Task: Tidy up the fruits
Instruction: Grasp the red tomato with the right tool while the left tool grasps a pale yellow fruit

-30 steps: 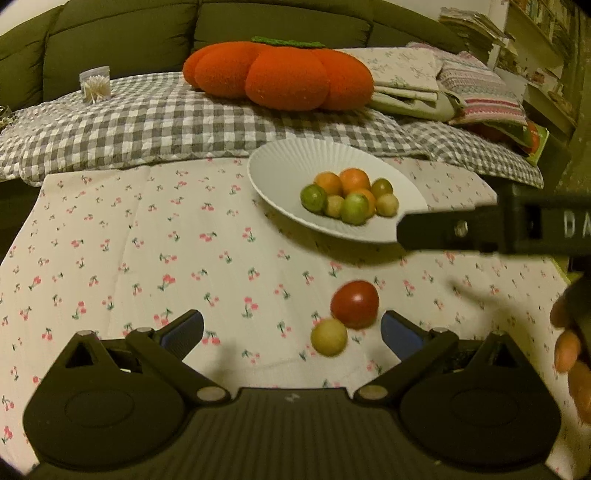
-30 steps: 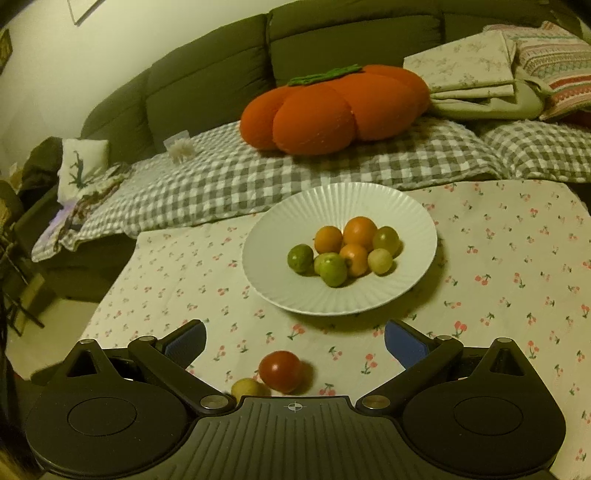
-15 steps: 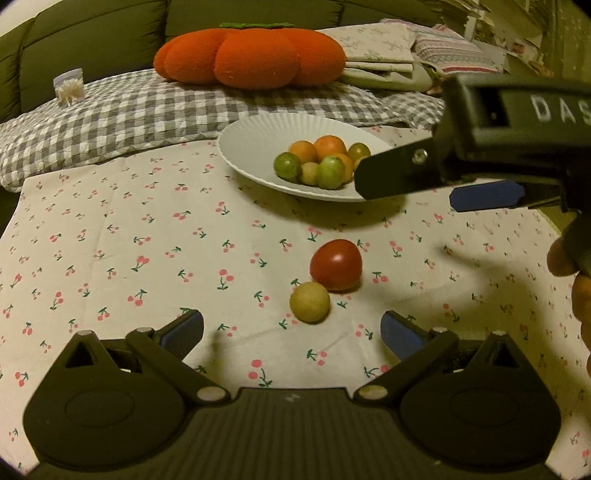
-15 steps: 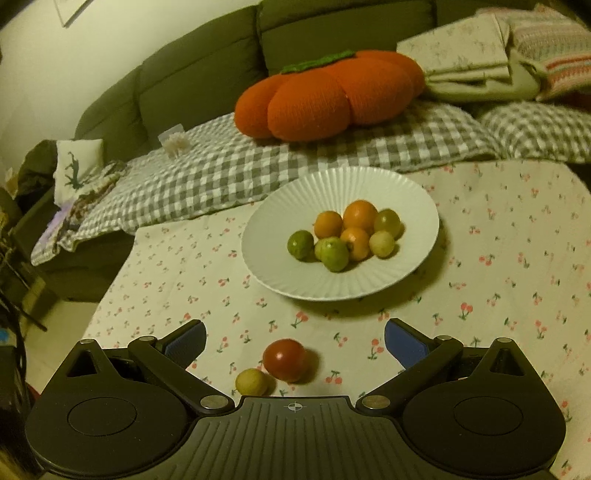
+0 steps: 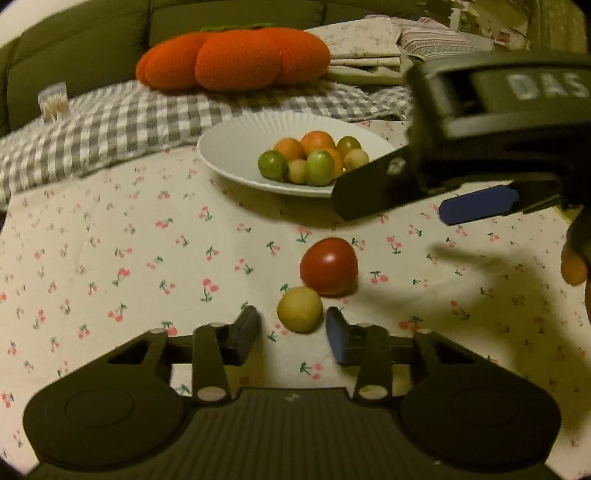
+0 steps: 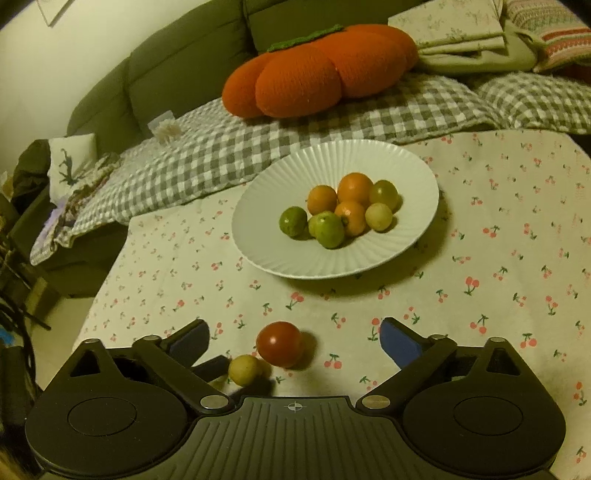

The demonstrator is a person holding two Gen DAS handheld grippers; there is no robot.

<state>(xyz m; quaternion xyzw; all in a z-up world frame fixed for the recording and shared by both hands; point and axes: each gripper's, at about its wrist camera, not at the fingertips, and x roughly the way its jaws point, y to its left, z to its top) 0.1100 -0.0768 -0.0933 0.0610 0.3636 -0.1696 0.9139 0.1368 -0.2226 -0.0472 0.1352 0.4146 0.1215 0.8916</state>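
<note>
Left gripper (image 5: 293, 334) low over the tablecloth (image 5: 110, 258), jaws narrowed but not pressed together. The yellow fruit (image 5: 300, 309) sits between the blue pads (image 5: 338, 339), a sliver of gap on each side as far as the left wrist view shows; whether either pad touches it cannot be told. No lift visible: the fruit rests on the cloth.

Red tomato (image 5: 328, 266) lies just behind the yellow fruit, touching or nearly touching it, on the side toward the plate (image 5: 229, 155). It crowds the far side of the grasp.

Right gripper (image 6: 291, 339) hangs above the same spot, jaws spread wide, holding nothing. In the right wrist view the tomato (image 6: 279, 344) and yellow fruit (image 6: 244, 370) lie between and below its fingers, and a dark finger of the left tool pokes in beside the yellow fruit. In the left wrist view the right tool's body crosses the upper right and hides the near right rim of the plate.

Plate stands farther back on the cloth, white and ribbed, with a cluster of small orange, green and yellowish fruits (image 6: 343, 210) near its centre.

Behind the table: sofa with a checked blanket (image 6: 221, 147), an orange pumpkin cushion (image 6: 317, 70), folded linens (image 6: 461, 33). Fingertips of a hand (image 5: 574, 266) show at the right edge.
</note>
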